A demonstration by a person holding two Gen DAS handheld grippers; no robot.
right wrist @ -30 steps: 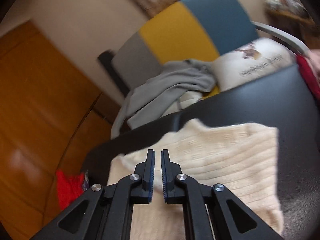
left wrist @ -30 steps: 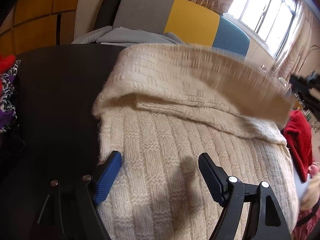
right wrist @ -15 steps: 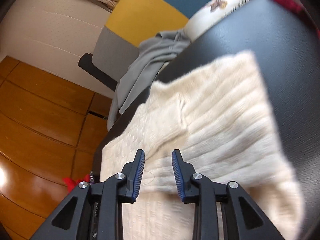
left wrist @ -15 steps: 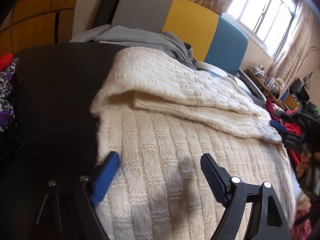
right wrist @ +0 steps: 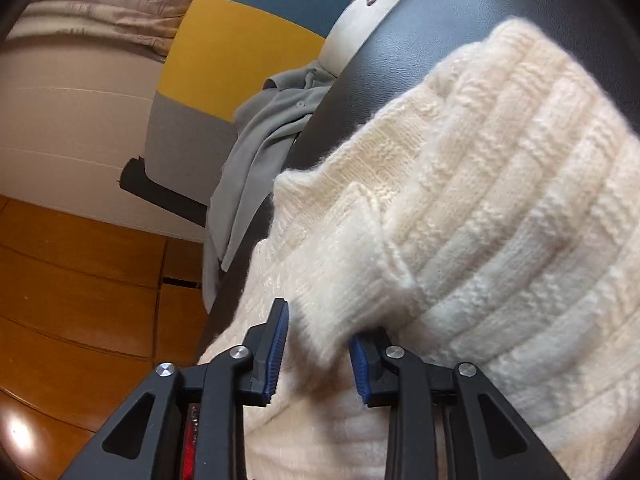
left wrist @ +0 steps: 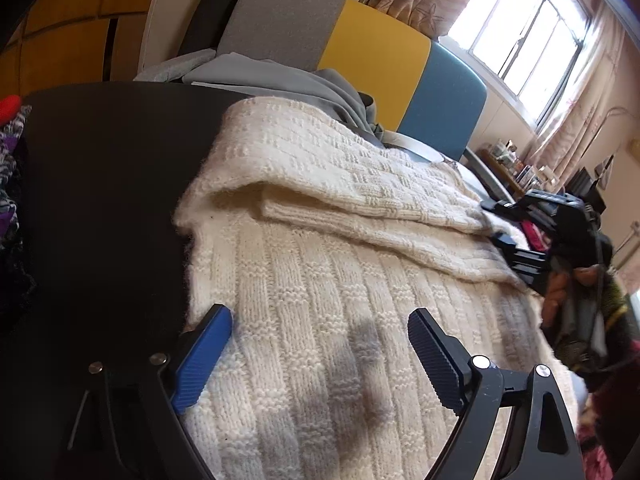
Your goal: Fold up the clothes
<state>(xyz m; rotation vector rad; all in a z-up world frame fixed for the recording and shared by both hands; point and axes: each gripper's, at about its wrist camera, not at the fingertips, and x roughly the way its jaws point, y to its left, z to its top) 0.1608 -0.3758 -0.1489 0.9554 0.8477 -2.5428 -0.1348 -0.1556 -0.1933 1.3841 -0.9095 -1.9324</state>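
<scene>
A cream knit sweater (left wrist: 340, 280) lies on a black padded surface (left wrist: 100, 180), its upper part folded over in a thick band. My left gripper (left wrist: 320, 352) hovers low over the sweater's near part, open wide with nothing between its fingers. At the sweater's right edge a hand holds my right gripper (left wrist: 494, 220). In the right wrist view the right gripper (right wrist: 318, 344) stands open, and a ribbed edge of the sweater (right wrist: 500, 200) pokes loosely between its fingers (right wrist: 276, 344).
A grey garment (left wrist: 280, 80) is draped behind the sweater, against a grey, yellow and blue padded back (left wrist: 376, 52). Red and patterned clothes (left wrist: 8, 168) lie at the left edge. More clothing is piled at the right, beyond the hand.
The right gripper went from shut to open and came down close onto the sweater. The lifted, blurred band of sweater now rests flat across the top. The left gripper barely moved.
</scene>
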